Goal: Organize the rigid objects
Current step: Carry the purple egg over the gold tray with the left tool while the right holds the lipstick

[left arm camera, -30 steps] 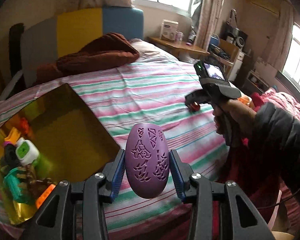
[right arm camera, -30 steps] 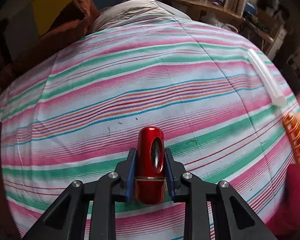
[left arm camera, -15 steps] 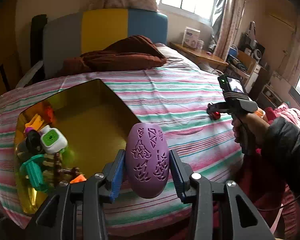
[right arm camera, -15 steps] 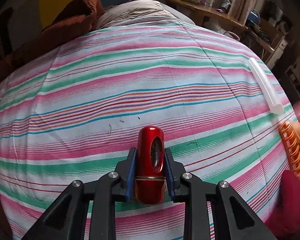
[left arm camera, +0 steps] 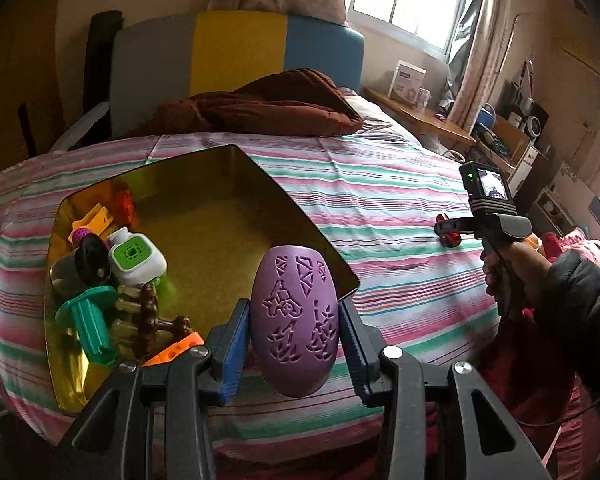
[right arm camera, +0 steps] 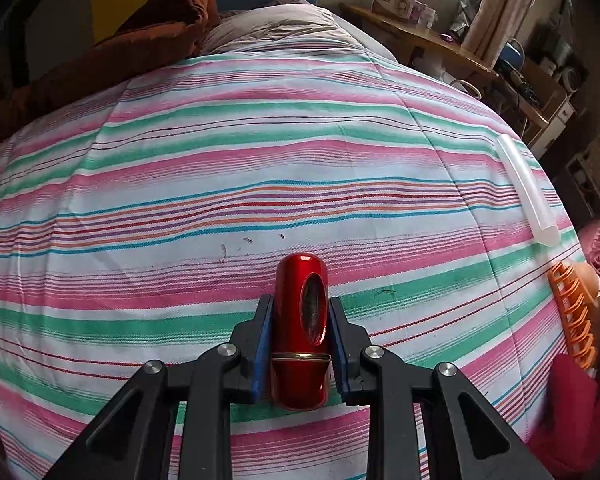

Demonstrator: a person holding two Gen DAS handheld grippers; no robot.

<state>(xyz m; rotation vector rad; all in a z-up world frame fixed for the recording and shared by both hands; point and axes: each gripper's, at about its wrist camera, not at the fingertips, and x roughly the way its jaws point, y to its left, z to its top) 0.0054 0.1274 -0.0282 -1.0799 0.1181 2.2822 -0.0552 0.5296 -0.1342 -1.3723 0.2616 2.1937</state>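
My left gripper (left arm camera: 294,330) has its fingers (left arm camera: 233,344) clamped on a purple egg-shaped case (left arm camera: 294,320) with cut-out patterns, held above the near right corner of the gold tin (left arm camera: 236,184) on the striped bed (left arm camera: 380,200). In the tin's left side lie a green-and-white bottle (left arm camera: 137,260), a teal plastic piece (left arm camera: 88,320) and other small things. My right gripper (right arm camera: 300,340) grips a glossy red capsule (right arm camera: 300,328) over the bedspread; a clear tube (right arm camera: 526,190) and an orange comb (right arm camera: 574,316) lie far right.
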